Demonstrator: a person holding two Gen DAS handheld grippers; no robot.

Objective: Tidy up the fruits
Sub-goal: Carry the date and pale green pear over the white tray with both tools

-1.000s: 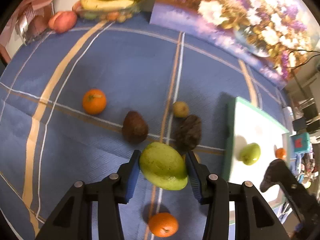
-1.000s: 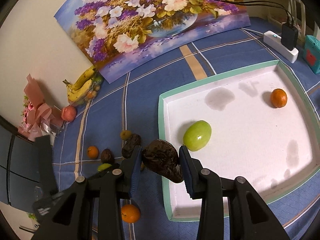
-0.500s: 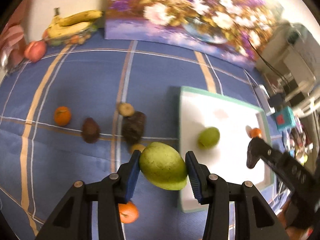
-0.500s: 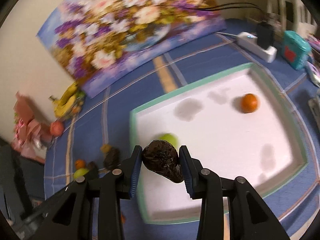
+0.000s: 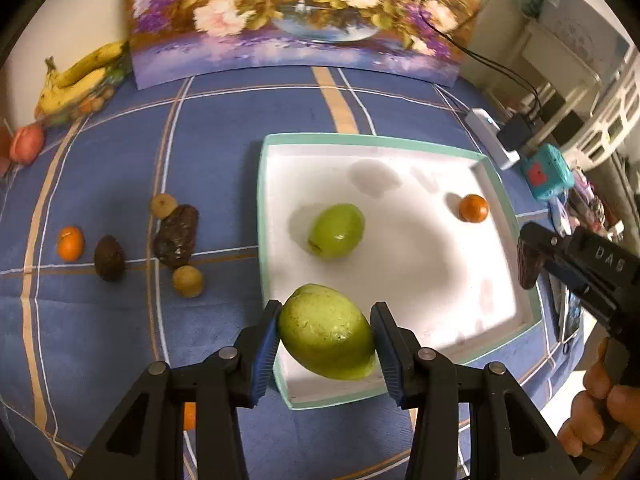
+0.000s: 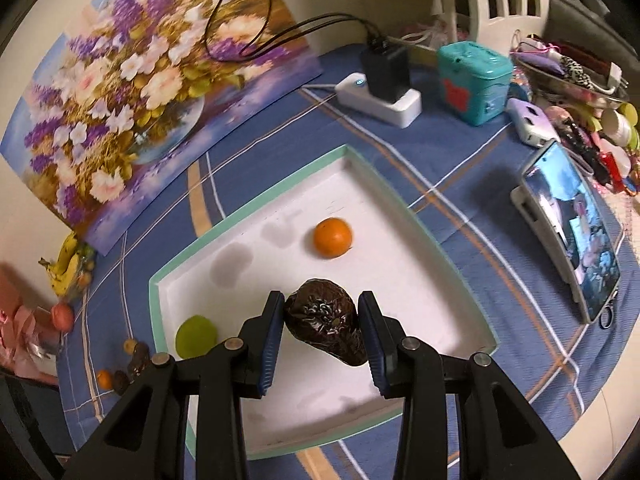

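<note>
My left gripper (image 5: 325, 330) is shut on a large green mango (image 5: 326, 332), held above the near left corner of the white tray (image 5: 400, 144) with its mint rim. Inside the tray lie a second green fruit (image 5: 336, 231) and an orange (image 5: 473, 208). My right gripper (image 6: 322, 330) is shut on a dark wrinkled fruit (image 6: 327, 320) over the tray (image 6: 240, 226), near the orange (image 6: 333, 237). In the left wrist view the right gripper (image 5: 532, 258) enters from the right edge. On the blue cloth to the left lie another dark wrinkled fruit (image 5: 178, 236), an avocado (image 5: 109, 257), a small orange (image 5: 70, 243) and two small yellowish fruits (image 5: 187, 281).
A flower painting (image 5: 296, 16) leans at the back, with bananas (image 5: 76, 76) and a peach (image 5: 26, 145) at the far left. A power strip (image 6: 380, 96), a teal box (image 6: 474, 80) and a propped phone (image 6: 572, 232) stand right of the tray. Another orange (image 5: 190, 416) lies under my left gripper.
Both grippers have carried their fruits to the right, from over the blue cloth to above the tray. The loose fruits on the cloth have slid to the left of both views.
</note>
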